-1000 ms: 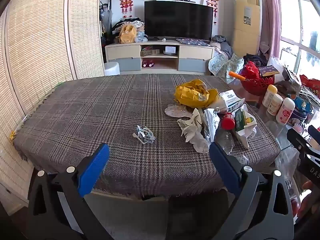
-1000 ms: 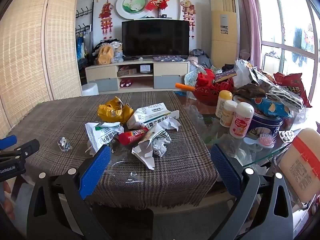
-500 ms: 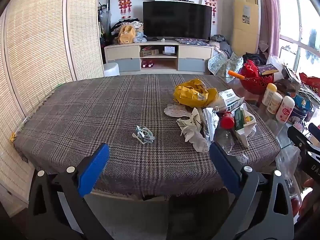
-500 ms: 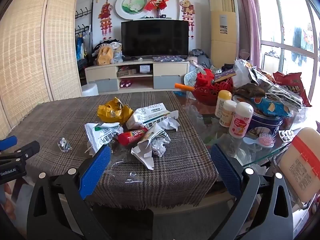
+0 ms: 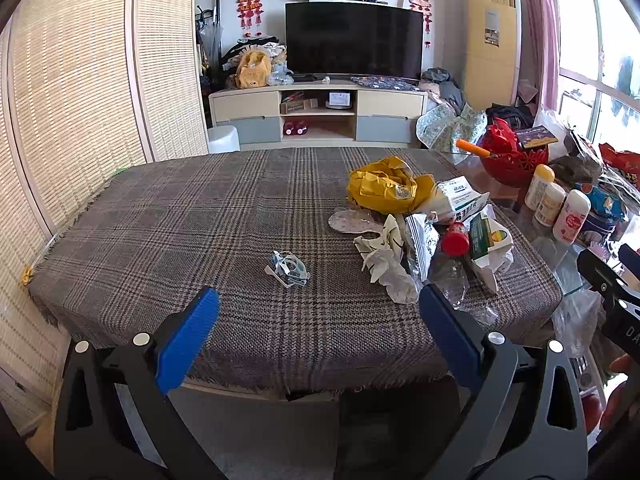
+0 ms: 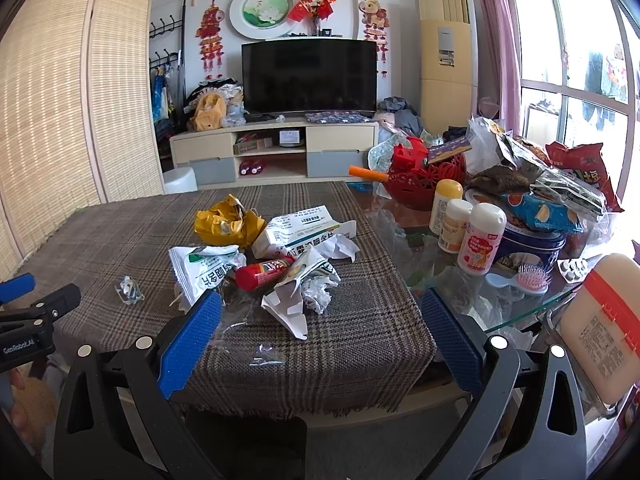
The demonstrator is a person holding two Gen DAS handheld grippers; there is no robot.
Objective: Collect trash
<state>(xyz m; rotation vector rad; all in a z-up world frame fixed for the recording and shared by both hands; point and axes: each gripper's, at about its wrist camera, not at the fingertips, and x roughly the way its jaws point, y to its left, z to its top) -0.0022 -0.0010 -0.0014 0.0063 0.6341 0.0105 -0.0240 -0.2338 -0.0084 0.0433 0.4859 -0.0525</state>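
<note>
both hand-held grippers sat wide and empty off the near table (image 5: pixel 168 216) edge: left hand-held gripper (image 5: pixel 318 334), right hand-held gripper (image 6: pixel 320 330). small crumpled wrapper (image 5: pixel 289 269) lay alone mid-cloth; trash pile (image 6: pixel 276 256) further right, yellow bag (image 5: pixel 386 190) at its far end. risk: clear film (image 6: pixel 256 344) was hard to see, red bottle (image 6: pixel 262 273) could roll, loose cloth might snag.

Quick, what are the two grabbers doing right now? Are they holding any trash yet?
Left gripper: open, fingers wide apart, holding nothing, short of the plaid tablecloth.
Right gripper: open, holding nothing, facing the trash pile.
</note>
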